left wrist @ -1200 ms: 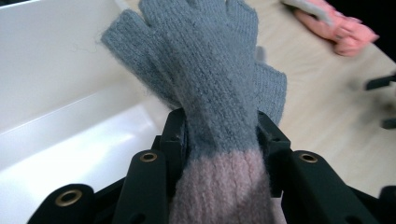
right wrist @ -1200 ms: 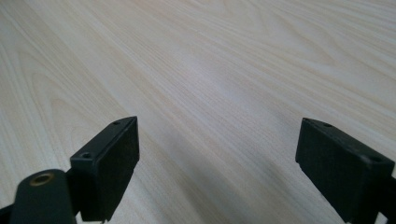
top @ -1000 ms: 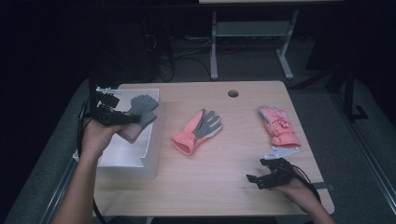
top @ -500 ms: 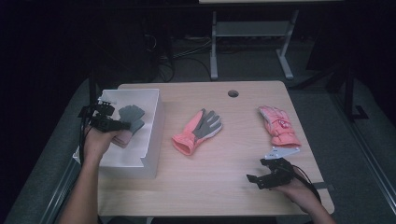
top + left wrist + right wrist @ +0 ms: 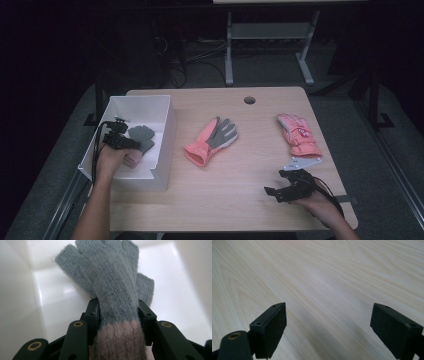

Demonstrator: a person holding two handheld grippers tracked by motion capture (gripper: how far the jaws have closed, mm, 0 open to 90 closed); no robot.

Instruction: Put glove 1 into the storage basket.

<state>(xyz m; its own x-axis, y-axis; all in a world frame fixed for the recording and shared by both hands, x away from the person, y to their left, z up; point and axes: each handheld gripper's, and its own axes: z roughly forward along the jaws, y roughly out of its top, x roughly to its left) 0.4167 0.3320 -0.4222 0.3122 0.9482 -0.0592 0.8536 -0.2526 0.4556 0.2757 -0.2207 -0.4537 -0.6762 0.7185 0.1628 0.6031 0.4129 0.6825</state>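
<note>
Inside the white bin (image 5: 162, 107) at the left end of the surface (image 5: 240, 195), the left tool (image 5: 120, 140) holds a grey knitted glove (image 5: 141, 137) with a pale pink ribbed cuff. From the left gripper view the glove (image 5: 112, 287) runs straight out between the two black jaws, which press on it from either side just above the cuff, so the tool (image 5: 117, 317) is clamped on the glove; the jaws have just eased a little wider, with the glove between them. The glove's fingers point away from the tool and lie against the bin's (image 5: 180, 290) white floor. The bin holds the grey glove alone. Out on the bare wood lie two more gloves: a pink glove with a grey palm (image 5: 212, 140) near the middle, just right of the bin, and a pink ski glove (image 5: 298, 134) toward the right edge. The right tool (image 5: 280, 191) sits low at the near right, well apart from both, its jaws standing wide apart over plain wood (image 5: 324, 277) with nothing between them.
</note>
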